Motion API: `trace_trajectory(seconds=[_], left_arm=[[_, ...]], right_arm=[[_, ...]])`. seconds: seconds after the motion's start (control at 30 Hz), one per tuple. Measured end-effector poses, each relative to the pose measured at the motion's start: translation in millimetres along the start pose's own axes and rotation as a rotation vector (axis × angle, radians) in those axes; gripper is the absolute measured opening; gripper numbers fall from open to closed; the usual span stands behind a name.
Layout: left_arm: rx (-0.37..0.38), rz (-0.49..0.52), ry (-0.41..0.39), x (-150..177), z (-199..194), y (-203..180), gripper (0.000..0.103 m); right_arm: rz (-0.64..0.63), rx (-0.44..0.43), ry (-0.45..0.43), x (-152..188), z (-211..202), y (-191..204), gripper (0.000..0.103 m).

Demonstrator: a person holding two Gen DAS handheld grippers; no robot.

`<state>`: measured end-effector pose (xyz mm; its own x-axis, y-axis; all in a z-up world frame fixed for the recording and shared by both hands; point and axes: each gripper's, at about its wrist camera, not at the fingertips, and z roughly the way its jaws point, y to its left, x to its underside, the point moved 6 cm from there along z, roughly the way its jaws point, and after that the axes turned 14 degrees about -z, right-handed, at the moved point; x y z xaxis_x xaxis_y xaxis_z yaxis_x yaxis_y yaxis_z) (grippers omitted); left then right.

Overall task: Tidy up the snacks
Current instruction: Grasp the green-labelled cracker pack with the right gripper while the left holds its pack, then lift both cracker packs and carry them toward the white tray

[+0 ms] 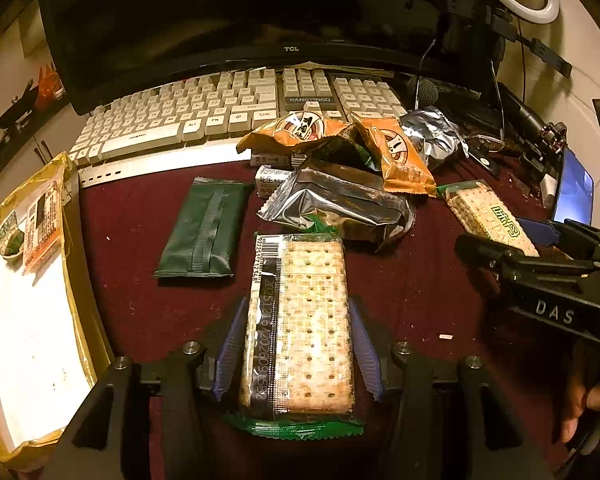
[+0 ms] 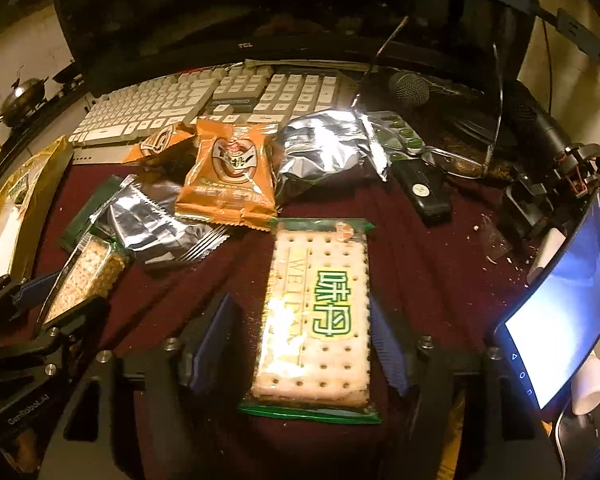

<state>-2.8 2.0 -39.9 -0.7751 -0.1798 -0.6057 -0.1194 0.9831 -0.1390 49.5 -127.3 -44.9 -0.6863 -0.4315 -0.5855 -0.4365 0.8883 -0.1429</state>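
Note:
A clear-wrapped cracker pack with green ends (image 1: 312, 320) lies lengthwise between the blue pads of my left gripper (image 1: 297, 304), and both pads touch its sides. A second cracker pack with a green label (image 2: 320, 312) lies on the dark red cloth (image 2: 420, 260) between the fingers of my right gripper (image 2: 300, 300), which stands open with cloth showing beside the left pad (image 2: 216, 340). The right wrist view shows the left gripper (image 2: 40, 300) at the left with its pack (image 2: 84, 276). The left wrist view shows the right gripper (image 1: 500, 256) at the right.
Orange packs (image 2: 228, 176), silver packs (image 1: 340, 204) and a dark green pack (image 1: 204, 232) lie ahead before a keyboard (image 1: 204, 112) and monitor. A gold-rimmed box (image 1: 76, 280) with a few snacks sits left. A lit phone (image 2: 560, 320), microphone (image 2: 410, 88) and glasses stand right.

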Motion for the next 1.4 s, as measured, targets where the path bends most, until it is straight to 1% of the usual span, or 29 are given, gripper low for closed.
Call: trace_trajectory(seconds=[0.03, 0.1, 0.13, 0.17, 0.2, 0.23, 0.27, 0.3, 0.33, 0.37, 0.43, 0.5, 0.53, 0.6, 0.67, 0.77, 0.87, 0.93, 0.97, 1.0, 1.07, 1.2, 1.27, 1.4], left_arm=[[0.001, 0.008, 0.002, 0.0, 0.3, -0.9, 0.056], [0.015, 0.023, 0.018, 0.4, 1.8, -3.0, 0.07], [0.013, 0.029, 0.03, 1.1, 3.2, -4.2, 0.081], [0.014, 0.032, 0.042, 1.5, 4.3, -4.8, 0.083], [0.016, 0.035, 0.045, 1.4, 4.3, -5.0, 0.083], [0.017, 0.033, 0.045, 1.4, 4.1, -4.8, 0.082], [0.017, 0.033, 0.04, 1.6, 3.1, -5.1, 0.075], [0.026, 0.043, 0.029, 2.2, 0.9, -7.0, 0.067], [0.027, 0.05, 0.016, 2.8, -1.5, -8.2, 0.051], [0.024, 0.053, 0.003, 3.5, -3.5, -8.3, 0.049], [0.014, 0.061, -0.003, 3.5, -4.1, -7.9, 0.049], [0.03, 0.044, 0.002, 2.3, -4.3, -5.1, 0.049], [0.045, 0.038, -0.008, 0.9, -7.0, -4.1, 0.049], [0.061, 0.035, -0.055, -1.2, -15.6, -2.6, 0.049], [0.063, 0.037, -0.098, -2.3, -22.8, -3.0, 0.049], [0.053, 0.017, -0.159, -6.0, -31.4, 0.3, 0.049], [0.043, 0.005, -0.164, -7.5, -32.7, 1.0, 0.049], [0.083, -0.027, -0.137, -8.9, -34.7, 0.9, 0.049], [0.1, -0.029, -0.138, -9.9, -36.6, -0.1, 0.049], [0.096, -0.03, -0.153, -9.8, -38.3, 0.5, 0.049], [0.063, -0.021, -0.199, -11.3, -41.8, 1.0, 0.049], [0.047, -0.05, -0.205, -14.6, -37.5, 4.9, 0.049], [0.029, -0.049, -0.203, -14.3, -34.1, 5.3, 0.049], [0.002, -0.05, -0.223, -14.1, -35.1, 6.4, 0.049]], right_arm=[[0.002, 0.005, 0.001, 0.1, 0.0, 0.3, 0.067], [0.008, 0.0, -0.001, 0.1, 0.2, -0.1, 0.067], [0.008, -0.001, -0.001, 0.2, 0.3, -0.1, 0.067], [0.01, 0.0, -0.002, 0.3, 0.3, -0.3, 0.067], [0.014, 0.011, -0.002, 0.5, -0.2, -1.6, 0.062], [0.02, 0.02, -0.004, 0.6, -0.9, -3.1, 0.054], [0.024, 0.024, -0.007, 0.5, -1.5, -4.0, 0.049], [0.031, 0.019, -0.01, 0.7, -1.8, -4.9, 0.046], [0.036, 0.015, -0.011, 0.8, -2.4, -5.8, 0.046], [0.039, 0.016, -0.012, 0.9, -2.8, -6.4, 0.046], [0.044, 0.012, -0.019, 1.6, -5.2, -6.4, 0.046], [0.053, 0.009, -0.051, 1.0, -11.3, -8.0, 0.046], [0.053, 0.015, -0.07, 0.8, -16.1, -8.6, 0.046], [0.058, 0.039, -0.098, 1.2, -24.2, -10.0, 0.046], [0.072, 0.016, -0.14, 2.6, -33.1, -8.6, 0.046], [0.081, 0.021, -0.173, 1.3, -40.3, -7.8, 0.046], [0.096, -0.022, -0.181, -3.7, -41.8, -3.8, 0.046], [0.092, -0.023, -0.201, -7.2, -46.5, 0.2, 0.046], [0.083, -0.013, -0.214, -8.9, -49.9, 1.5, 0.046], [0.081, -0.006, -0.226, -9.9, -52.7, 1.8, 0.046], [0.09, -0.01, -0.235, -9.8, -53.4, 1.9, 0.046], [0.096, -0.005, -0.213, -5.9, -43.5, 2.1, 0.046], [0.101, -0.02, -0.204, -6.2, -41.9, 2.3, 0.046], [0.101, -0.005, -0.197, -7.2, -41.6, 1.8, 0.046]])
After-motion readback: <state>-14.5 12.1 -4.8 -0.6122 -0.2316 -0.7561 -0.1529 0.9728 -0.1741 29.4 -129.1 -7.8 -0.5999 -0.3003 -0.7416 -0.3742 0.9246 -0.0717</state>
